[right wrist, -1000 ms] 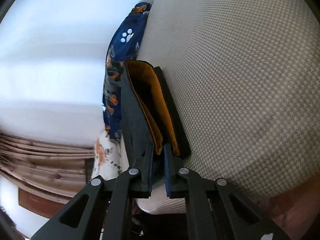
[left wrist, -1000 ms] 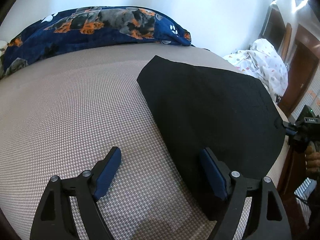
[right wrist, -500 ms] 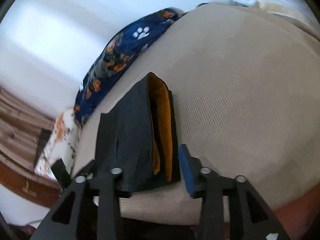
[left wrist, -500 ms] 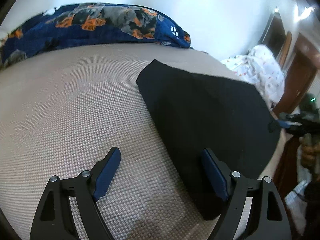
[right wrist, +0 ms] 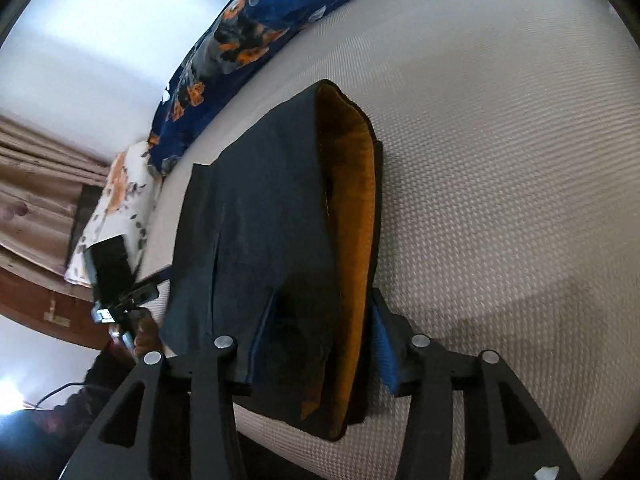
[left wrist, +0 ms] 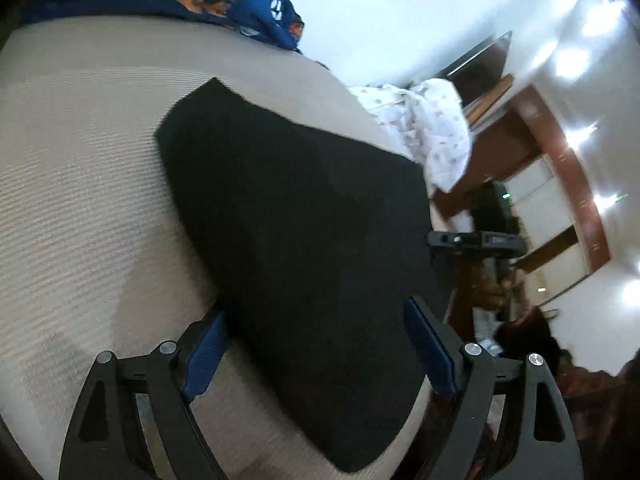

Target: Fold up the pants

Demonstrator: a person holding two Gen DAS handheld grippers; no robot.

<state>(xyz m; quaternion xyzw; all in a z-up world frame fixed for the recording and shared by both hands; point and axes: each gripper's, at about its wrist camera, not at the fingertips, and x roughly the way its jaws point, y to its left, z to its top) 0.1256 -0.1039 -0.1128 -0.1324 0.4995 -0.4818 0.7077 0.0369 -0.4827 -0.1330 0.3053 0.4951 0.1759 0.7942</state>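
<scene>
the right claw (right wrist: 316,364) had just been opening, and in its own view the folded pants (right wrist: 276,248) now lay between its 2 parted blue pads, the left pad hidden behind the cloth, so nothing pinched the hem any more where a second earlier the pads were clamped on it. the left claw (left wrist: 316,344) stood wide, straddling the near end of the same black bundle (left wrist: 296,216) without pressing it, where earlier only 1 pad sat over the cloth. judged from that, the fold was set down and released, and the task looked close to done, with perhaps only smoothing or a last fold left. the pants lay in a flat stack on the bed (right wrist: 500,160), an orange lining (right wrist: 352,200) showing along 1 open edge. the bed's cover was a beige woven fabric (left wrist: 80,200), bare around the bundle. farther back a blue blanket with paw prints (right wrist: 248,40) ran along the far side, a white patterned pillow (right wrist: 116,196) beside it. past that stood a pale wall, brown curtains (right wrist: 32,184) and a dark wooden door frame (left wrist: 560,160).
</scene>
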